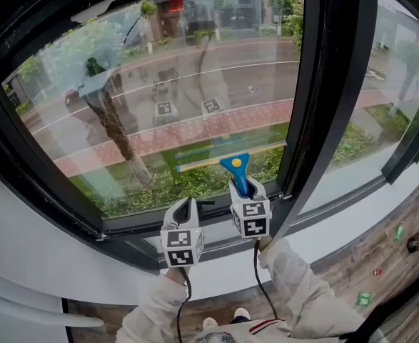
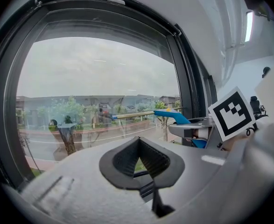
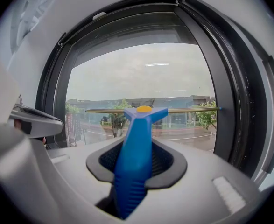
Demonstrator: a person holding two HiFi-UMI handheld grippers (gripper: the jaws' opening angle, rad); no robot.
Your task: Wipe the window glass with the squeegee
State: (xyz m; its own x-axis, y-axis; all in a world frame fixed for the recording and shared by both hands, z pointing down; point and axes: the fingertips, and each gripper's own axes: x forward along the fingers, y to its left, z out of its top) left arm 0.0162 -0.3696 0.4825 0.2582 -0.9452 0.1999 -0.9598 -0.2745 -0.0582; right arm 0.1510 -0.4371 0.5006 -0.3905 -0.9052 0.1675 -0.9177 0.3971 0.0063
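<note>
Right gripper point(image 1: 242, 191) jaws clenched on squeegee point(image 1: 235, 164) handle; blade against window glass point(image 1: 159, 84), low right. Left gripper point(image 1: 184, 207) jaws closed, empty. Likely light, stiff plastic; ribbed handle gives best hold.

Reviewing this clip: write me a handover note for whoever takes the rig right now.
Right tool: shut on the blue handle of the squeegee, blade level at the lower part of the window glass, close to the right frame.
Left tool: shut, empty, low by the sill, left of the right tool.
Done: cannot tell how much glass is wiped.
Left: likely draw the blade down to the bottom edge, then check the rest.
</note>
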